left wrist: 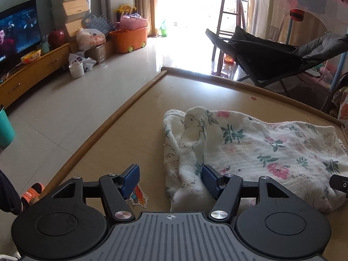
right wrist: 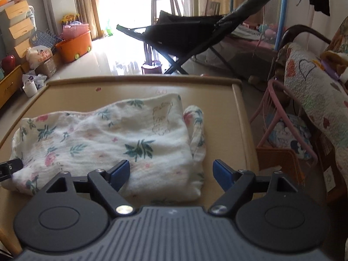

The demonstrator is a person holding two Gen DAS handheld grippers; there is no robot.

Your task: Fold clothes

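The floral garment [left wrist: 250,150] lay crumpled on the table [left wrist: 121,130], its right edge cut off in the left view. The left gripper [left wrist: 171,179] and right gripper [right wrist: 171,173] stood released, jaws apart, over its near edge.

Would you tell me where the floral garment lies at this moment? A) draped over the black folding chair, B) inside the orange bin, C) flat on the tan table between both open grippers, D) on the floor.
C: the floral garment lies on the tan table, with the left gripper and right gripper open at its near corners.
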